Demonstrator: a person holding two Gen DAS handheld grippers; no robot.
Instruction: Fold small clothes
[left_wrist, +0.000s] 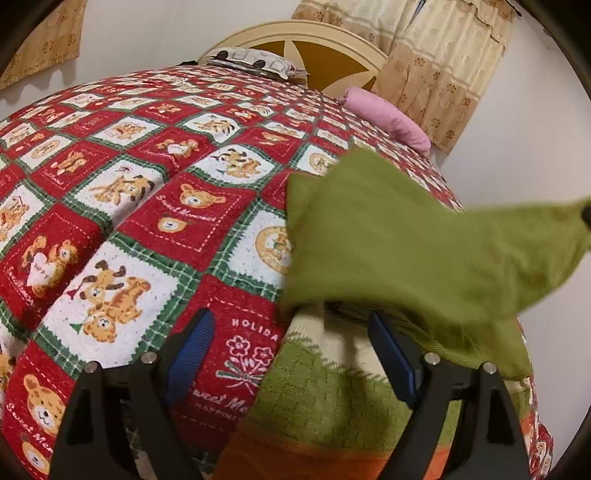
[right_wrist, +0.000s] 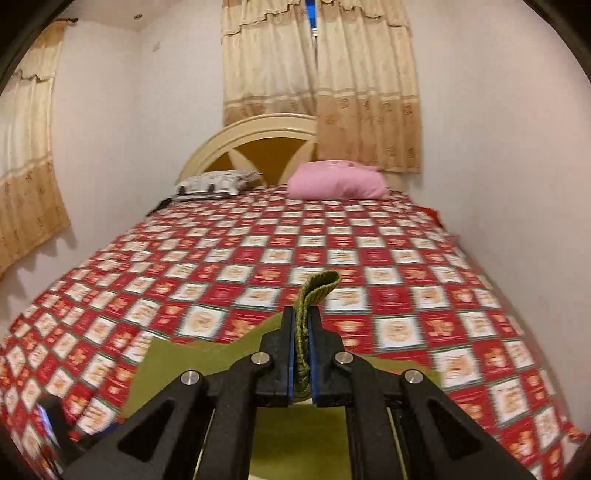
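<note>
green knit garment (right_wrist: 316, 291) edge pinched tight in your right gripper (right_wrist: 301, 321), lifted to fold; left gripper (left_wrist: 291, 325) wide open, empty.

My left gripper (left_wrist: 291, 328): matte black angled fingers, blue ribbed pads on the inner faces, round silver pins at the linkage pivots. My right gripper (right_wrist: 301, 343): identical black linkage, blue pads, four silver pins at 6 o'clock.

A bed (right_wrist: 295, 258) under a red, white and green teddy-bear quilt fills the centre of the frame. Behind it stands a cream arched headboard (right_wrist: 255, 129), with a patterned pillow (right_wrist: 216, 182) and a pink pillow (right_wrist: 338, 181). Beige curtains (right_wrist: 321, 85) hang top centre on white walls (right_wrist: 498, 129).
</note>
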